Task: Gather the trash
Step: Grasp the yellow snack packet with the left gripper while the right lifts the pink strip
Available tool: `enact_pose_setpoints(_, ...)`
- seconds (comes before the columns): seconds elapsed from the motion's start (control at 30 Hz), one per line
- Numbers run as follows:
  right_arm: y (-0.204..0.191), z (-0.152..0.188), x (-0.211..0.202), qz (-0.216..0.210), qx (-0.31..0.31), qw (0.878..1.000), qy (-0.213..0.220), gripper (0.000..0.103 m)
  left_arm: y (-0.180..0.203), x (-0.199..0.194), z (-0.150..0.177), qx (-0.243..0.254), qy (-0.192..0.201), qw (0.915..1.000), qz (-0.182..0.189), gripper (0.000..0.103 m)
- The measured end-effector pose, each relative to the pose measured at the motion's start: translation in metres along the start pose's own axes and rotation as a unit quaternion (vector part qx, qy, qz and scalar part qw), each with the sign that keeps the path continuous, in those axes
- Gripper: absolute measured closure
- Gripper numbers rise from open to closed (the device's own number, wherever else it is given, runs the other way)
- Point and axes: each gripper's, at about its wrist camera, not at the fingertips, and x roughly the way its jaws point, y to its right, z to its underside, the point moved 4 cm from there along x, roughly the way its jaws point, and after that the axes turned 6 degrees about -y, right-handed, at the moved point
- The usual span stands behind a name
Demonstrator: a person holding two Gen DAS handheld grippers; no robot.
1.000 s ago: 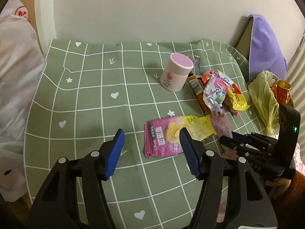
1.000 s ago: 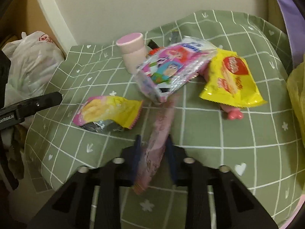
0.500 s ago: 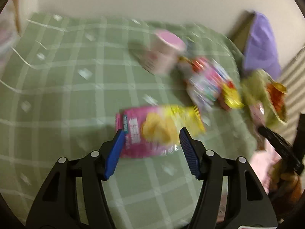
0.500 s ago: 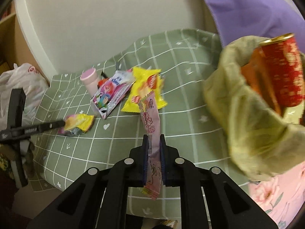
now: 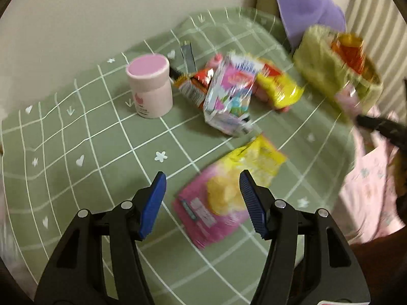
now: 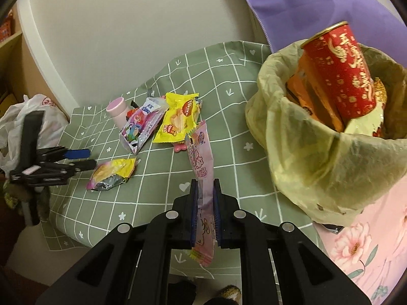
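My right gripper (image 6: 205,186) is shut on a long pale pink wrapper (image 6: 201,160), held above the green checked cloth (image 6: 223,106) just left of the yellow-green trash bag (image 6: 300,137). A red can (image 6: 343,68) and orange packets stick out of that bag. My left gripper (image 5: 202,193) hangs open over a pink and yellow snack packet (image 5: 229,193) lying flat on the cloth; the packet (image 6: 112,174) shows in the right wrist view beside the left gripper (image 6: 78,158). A pile of wrappers (image 5: 231,94) and a pink cylinder tub (image 5: 150,86) lie farther back.
A purple cushion (image 6: 318,7) leans on the wall behind the bag. A white plastic bag (image 6: 28,117) sits off the cloth's left edge. Pink flowered fabric (image 6: 361,241) lies under the trash bag at the right. The wall is close behind the cloth.
My right gripper lifted the pink wrapper off the cloth and carried it right, beside the trash bag. My left gripper swung over the pink and yellow packet, rolling as it went.
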Motion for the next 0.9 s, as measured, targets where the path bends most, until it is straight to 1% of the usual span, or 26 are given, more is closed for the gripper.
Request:
enact_pose_setpoints(0.07,0.004,0.001,-0.003,0.003,0.003,1.0,0.001,0.091,0.007,0.011,0.003,0.027,-0.015,0.9995,-0.007,0.046)
enact_pose_setpoints(0.13,0.007,0.001,-0.004,0.005,0.006,1.0,0.0,0.091,0.016,0.02,0.009,0.041,-0.028,0.9987,0.006,0.046)
enact_pose_setpoints(0.17,0.009,0.001,-0.004,0.007,0.009,1.0,0.0,0.091,0.018,0.021,0.011,0.043,-0.027,0.9987,0.008,0.046)
enact_pose_setpoints(0.2,0.011,0.0,-0.003,0.007,0.011,1.0,0.0,0.091,0.02,0.021,0.013,0.044,-0.023,0.9988,0.004,0.046)
enact_pose_setpoints(0.33,0.013,-0.003,-0.004,0.007,0.015,1.0,0.006,0.091,0.023,0.019,0.019,0.018,-0.026,0.9994,0.014,0.047)
enact_pose_setpoints(0.37,0.012,-0.003,-0.005,0.007,0.015,1.0,0.008,0.091,0.025,0.017,0.021,0.016,-0.027,0.9995,0.01,0.052)
enact_pose_setpoints(0.4,0.012,-0.004,-0.006,0.008,0.014,1.0,0.01,0.091,0.025,0.015,0.022,0.008,-0.028,0.9995,0.011,0.06)
enact_pose_setpoints(0.43,0.012,-0.005,-0.007,0.008,0.014,1.0,0.012,0.091,0.029,0.012,0.025,-0.005,-0.026,0.9995,0.019,0.066)
enact_pose_setpoints(0.47,0.013,-0.006,-0.008,0.007,0.015,1.0,0.014,0.091,0.029,0.01,0.025,-0.017,-0.024,0.9992,0.026,0.075)
enact_pose_setpoints(0.5,0.014,-0.007,-0.01,0.007,0.017,1.0,0.018,0.091,0.03,0.006,0.025,-0.028,-0.02,0.999,0.028,0.085)
enact_pose_setpoints(0.53,0.015,-0.008,-0.012,0.007,0.017,1.0,0.022,0.091,0.033,0.002,0.024,-0.033,-0.013,0.9991,0.025,0.09)
enact_pose_setpoints(0.6,0.016,-0.013,-0.018,0.008,0.019,0.999,0.032,0.091,0.037,-0.01,0.019,-0.04,0.003,0.9992,0.008,0.092)
enact_pose_setpoints(0.63,0.016,-0.015,-0.021,0.009,0.019,0.999,0.037,0.091,0.038,-0.017,0.014,-0.044,0.014,0.9989,0.01,0.092)
enact_pose_setpoints(0.7,0.016,-0.021,-0.028,0.015,0.017,0.999,0.047,0.091,0.04,-0.037,0.0,-0.048,0.038,0.9979,0.024,0.092)
enact_pose_setpoints(0.8,0.015,-0.034,-0.042,0.028,0.012,0.997,0.067,0.091,0.043,-0.06,-0.025,-0.038,0.074,0.9956,0.042,0.092)
enact_pose_setpoints(0.9,0.014,-0.051,-0.059,0.044,0.009,0.995,0.093,0.091,0.044,-0.075,-0.057,-0.027,0.104,0.9922,0.063,0.092)
